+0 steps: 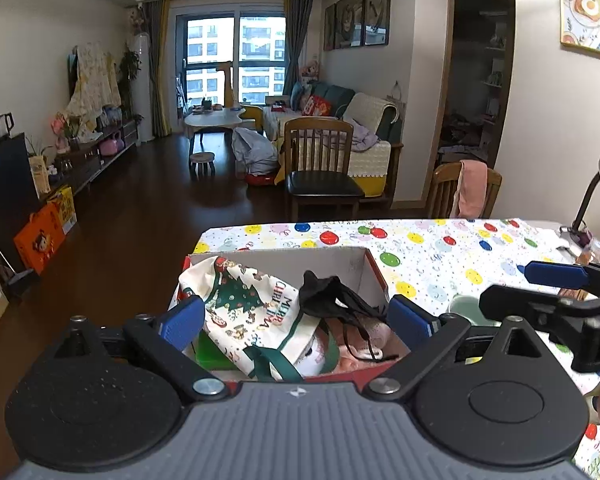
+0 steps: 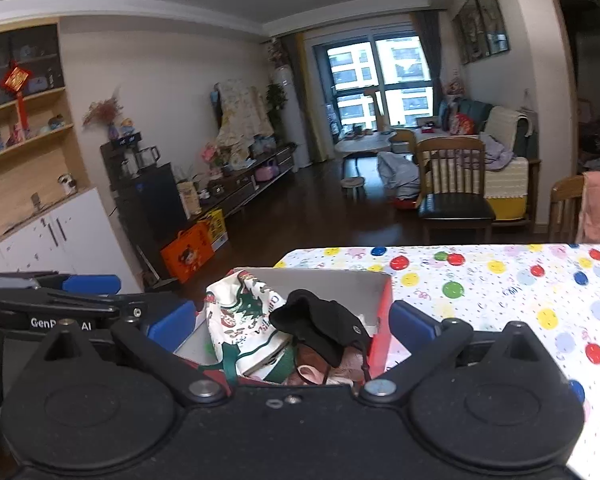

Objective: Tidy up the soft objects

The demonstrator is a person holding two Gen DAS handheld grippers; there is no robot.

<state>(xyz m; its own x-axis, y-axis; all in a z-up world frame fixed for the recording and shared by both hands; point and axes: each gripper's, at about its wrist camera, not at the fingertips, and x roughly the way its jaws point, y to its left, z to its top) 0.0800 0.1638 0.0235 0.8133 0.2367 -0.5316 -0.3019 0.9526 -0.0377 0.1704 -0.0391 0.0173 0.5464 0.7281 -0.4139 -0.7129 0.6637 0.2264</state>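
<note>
Lying ahead of both wide-apart grippers, black cloth tops box

Balloon-dotted white tablecloth, black cloth, Christmas-print cream bag

The table wears a white cloth printed with smiling balloon faces in red, yellow, green and blue. Near its left corner sits an open cardboard box, red outside and pale inside (its far wall stands upright, close to the table's far edge). A pale green round object, partly hidden, rests on the cloth just beside the box's right wall. At the far right corner a desk lamp's base meets the table.
</note>
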